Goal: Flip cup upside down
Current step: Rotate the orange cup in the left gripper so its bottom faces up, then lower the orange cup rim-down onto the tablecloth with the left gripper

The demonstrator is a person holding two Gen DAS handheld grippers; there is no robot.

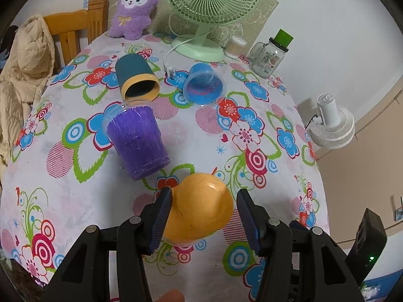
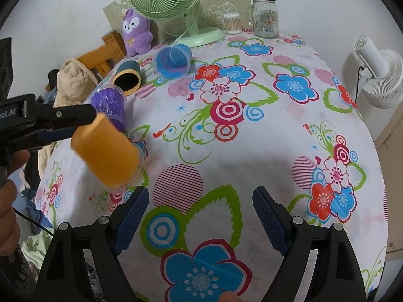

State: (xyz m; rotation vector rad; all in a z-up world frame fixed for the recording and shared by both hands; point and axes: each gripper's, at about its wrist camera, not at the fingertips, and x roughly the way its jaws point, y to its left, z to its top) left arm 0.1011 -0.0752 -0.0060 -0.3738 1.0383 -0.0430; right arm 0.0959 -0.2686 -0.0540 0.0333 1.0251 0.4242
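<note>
An orange cup sits between the fingers of my left gripper. The jaws stand wide and the right pad is clear of the cup, so the gripper is open. In the right wrist view the orange cup is blurred and tilted, bottom up toward the left gripper, rim low near the cloth. My right gripper is open and empty above the flowered tablecloth. A purple cup, a teal cup with a yellow rim and a blue cup lie on their sides further back.
A green desk fan, a purple plush toy, a glass jar with a green lid and a cotton swab box stand at the table's far edge. A wooden chair with a beige jacket is at the left. A white fan stands off to the right.
</note>
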